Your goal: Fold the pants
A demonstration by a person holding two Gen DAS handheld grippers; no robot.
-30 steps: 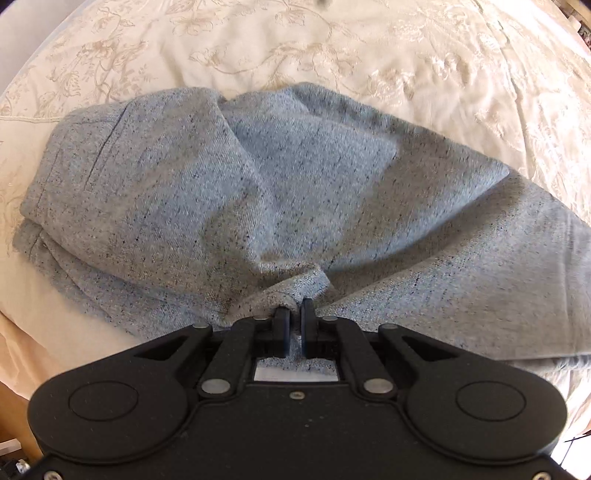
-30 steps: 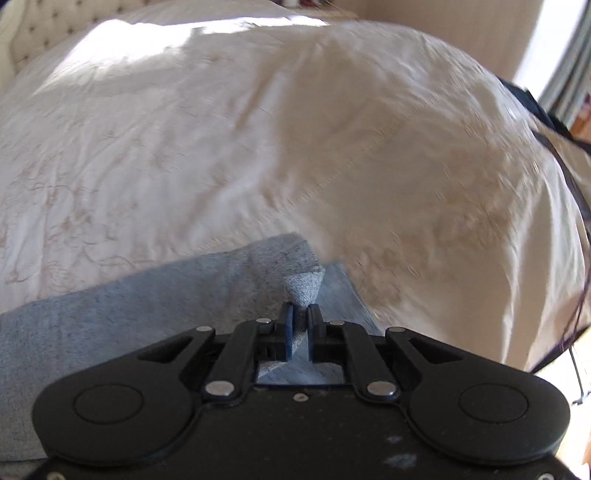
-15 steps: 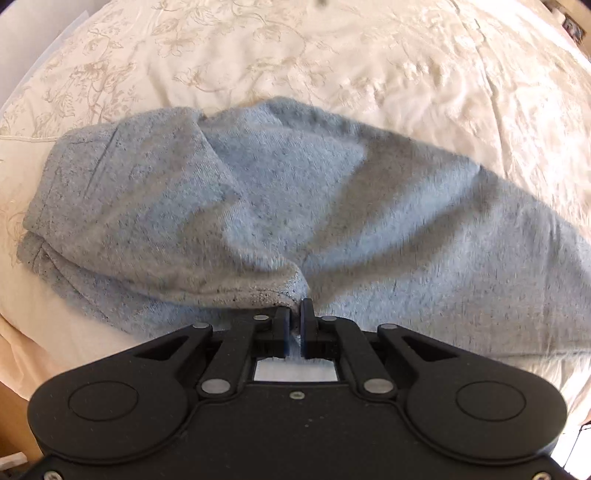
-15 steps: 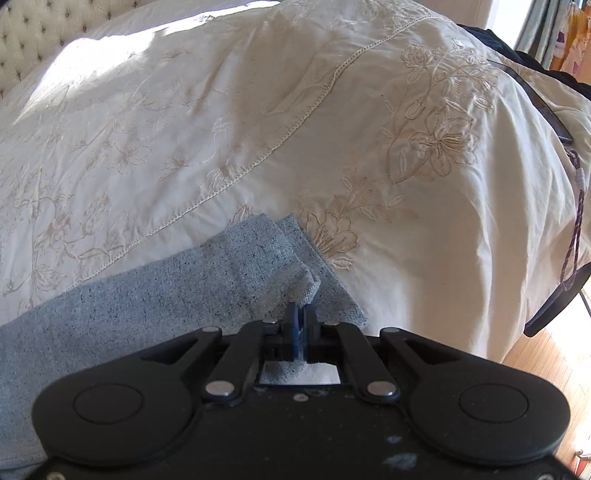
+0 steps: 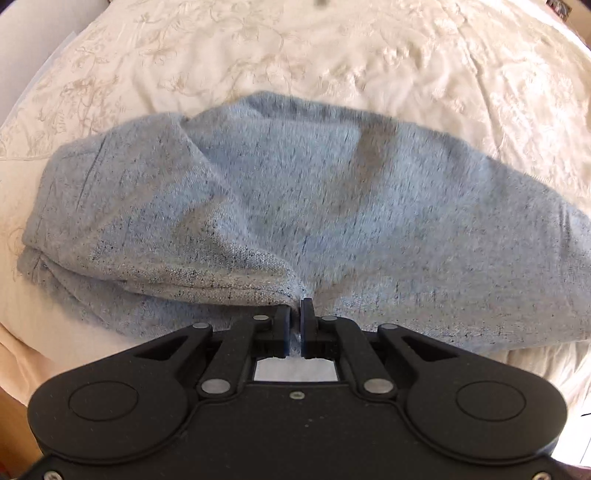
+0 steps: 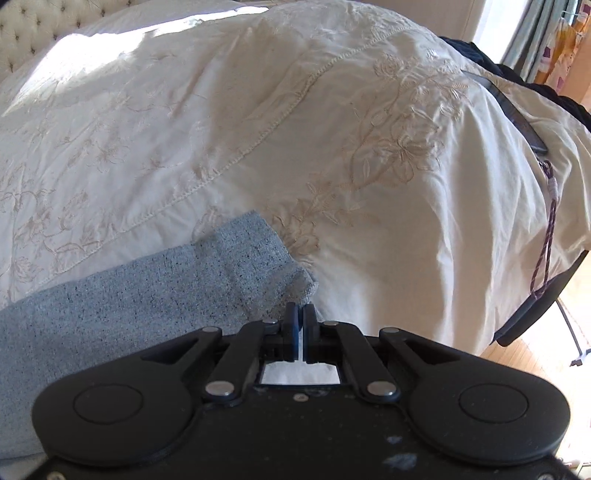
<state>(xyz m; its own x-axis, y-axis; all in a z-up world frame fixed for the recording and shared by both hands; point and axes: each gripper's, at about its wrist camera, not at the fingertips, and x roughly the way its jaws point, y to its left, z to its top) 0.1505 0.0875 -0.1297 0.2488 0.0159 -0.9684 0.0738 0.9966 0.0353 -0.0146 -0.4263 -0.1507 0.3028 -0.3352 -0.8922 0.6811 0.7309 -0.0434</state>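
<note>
The grey-blue speckled sweatpants (image 5: 295, 206) lie across a bed covered with a cream embroidered bedspread (image 5: 295, 55). In the left wrist view they fill the middle of the frame from the left edge to the right edge, bunched and partly folded, with a thick rolled edge of fabric running from the lower left toward the centre. That roll ends at the left tongs (image 5: 295, 314), whose jaws are closed on the cloth; a sliver of pale fabric shows in the narrow slit between the blue pads. This view is somewhat smeared, so the finer creases in the pants are hard to read.

In the right wrist view only one end of the sweatpants (image 6: 147, 295) shows, a leg lying in the lower left of the frame and reaching its hem corner near the centre. The right tongs (image 6: 300, 314) are closed just below that corner; the hem edge meets their tips, and they probably pinch it, though the grip itself is hidden behind the pads. The bedspread (image 6: 369, 166) spreads over the rest of the frame, with a stitched seam running diagonally and flower embroidery to the right of centre. At the upper right a dark flat phone-like object (image 6: 517, 114) lies on the cover beside dark clothing (image 6: 524, 74), and a braided purple cord (image 6: 543, 240) hangs down the bed's right side. A tufted headboard (image 6: 37, 22) sits at the upper left.
</note>
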